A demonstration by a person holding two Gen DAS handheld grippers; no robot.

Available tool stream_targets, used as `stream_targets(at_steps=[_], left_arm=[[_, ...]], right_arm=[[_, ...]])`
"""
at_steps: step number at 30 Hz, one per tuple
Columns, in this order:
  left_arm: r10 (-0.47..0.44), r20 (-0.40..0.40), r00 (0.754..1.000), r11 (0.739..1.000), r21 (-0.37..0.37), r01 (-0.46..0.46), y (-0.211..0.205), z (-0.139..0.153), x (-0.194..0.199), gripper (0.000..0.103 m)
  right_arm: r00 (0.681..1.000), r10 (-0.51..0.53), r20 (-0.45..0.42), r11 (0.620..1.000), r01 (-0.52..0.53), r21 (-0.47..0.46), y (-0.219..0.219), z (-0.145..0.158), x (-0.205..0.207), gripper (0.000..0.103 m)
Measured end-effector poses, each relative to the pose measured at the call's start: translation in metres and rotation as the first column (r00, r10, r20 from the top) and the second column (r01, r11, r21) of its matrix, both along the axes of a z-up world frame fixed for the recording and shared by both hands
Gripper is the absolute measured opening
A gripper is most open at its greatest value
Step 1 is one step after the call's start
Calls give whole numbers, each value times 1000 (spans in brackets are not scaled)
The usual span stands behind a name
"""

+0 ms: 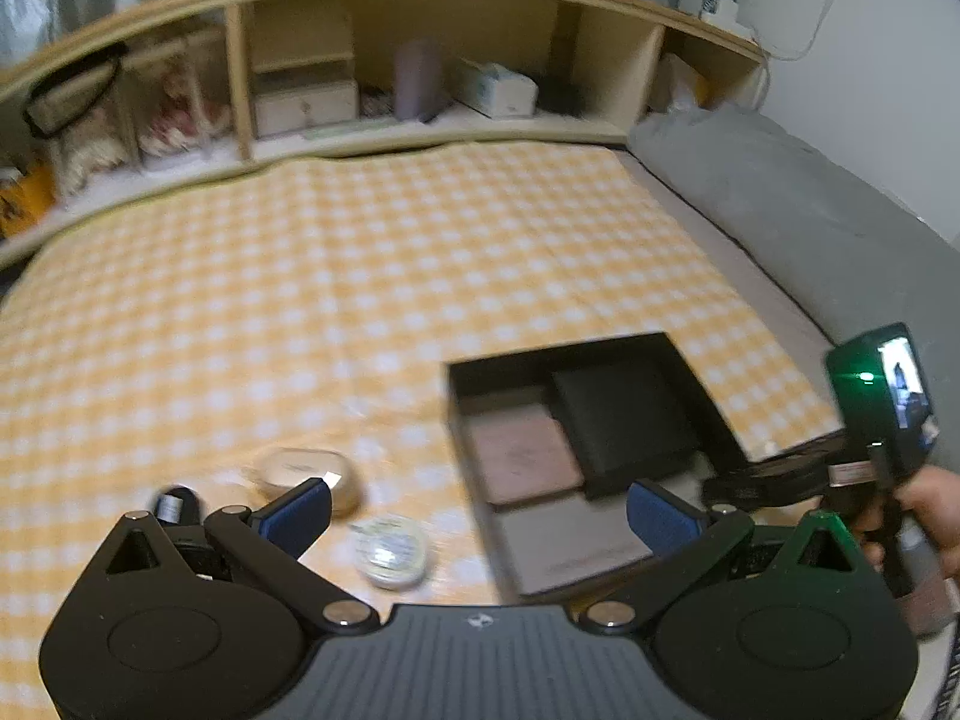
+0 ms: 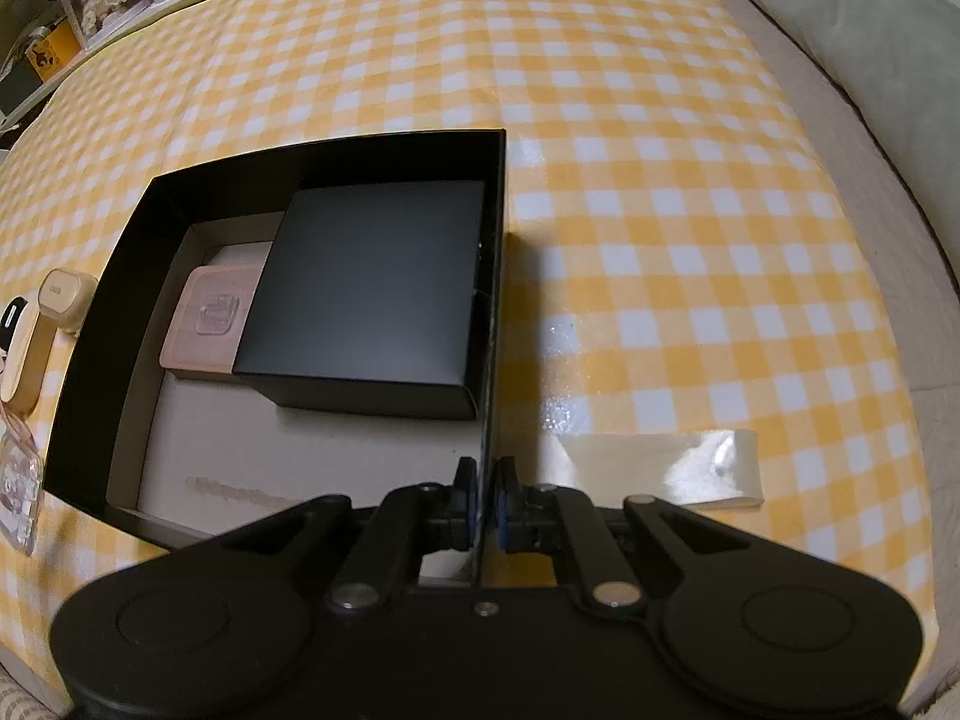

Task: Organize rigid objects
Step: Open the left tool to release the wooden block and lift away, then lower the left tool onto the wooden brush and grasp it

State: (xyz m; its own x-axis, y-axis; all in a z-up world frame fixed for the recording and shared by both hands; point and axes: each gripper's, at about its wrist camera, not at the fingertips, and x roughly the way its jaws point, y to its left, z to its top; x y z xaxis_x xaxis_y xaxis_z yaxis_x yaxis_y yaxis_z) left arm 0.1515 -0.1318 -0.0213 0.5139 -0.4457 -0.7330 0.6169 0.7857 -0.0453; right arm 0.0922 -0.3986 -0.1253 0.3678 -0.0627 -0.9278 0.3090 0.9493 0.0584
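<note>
An open black box lies on the yellow checked cloth. My right gripper is shut on the near end of the box's right wall. Inside, a smaller black box lies partly over a pink flat box. In the left wrist view my left gripper hangs open above the cloth, at the box's left wall, holding nothing. Below its left finger lie a clear case, a round clear tin and a small dark item. The right gripper shows at the box's far side.
A wooden shelf unit with boxes and a bottle runs along the back. A grey cushion lies along the right. Beige items and a clear item lie left of the box. A glossy tape strip lies on the cloth.
</note>
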Motion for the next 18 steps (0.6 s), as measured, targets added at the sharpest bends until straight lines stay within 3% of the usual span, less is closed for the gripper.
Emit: stream_targets(at_steps=[8, 15, 18], left_arm=[[129, 42, 991, 991, 14, -130, 45, -3, 33, 103], [251, -15, 968, 968, 11, -251, 77, -18, 70, 101], [292, -71, 954, 956, 11, -292, 86, -29, 86, 90]], right_arm=[[1000, 9, -1, 1000, -9, -10, 1, 1, 0, 6], [1000, 5, -3, 1000, -5, -6, 1, 1, -1, 6], [1000, 7, -10, 1000, -7, -7, 2, 4, 1, 6]])
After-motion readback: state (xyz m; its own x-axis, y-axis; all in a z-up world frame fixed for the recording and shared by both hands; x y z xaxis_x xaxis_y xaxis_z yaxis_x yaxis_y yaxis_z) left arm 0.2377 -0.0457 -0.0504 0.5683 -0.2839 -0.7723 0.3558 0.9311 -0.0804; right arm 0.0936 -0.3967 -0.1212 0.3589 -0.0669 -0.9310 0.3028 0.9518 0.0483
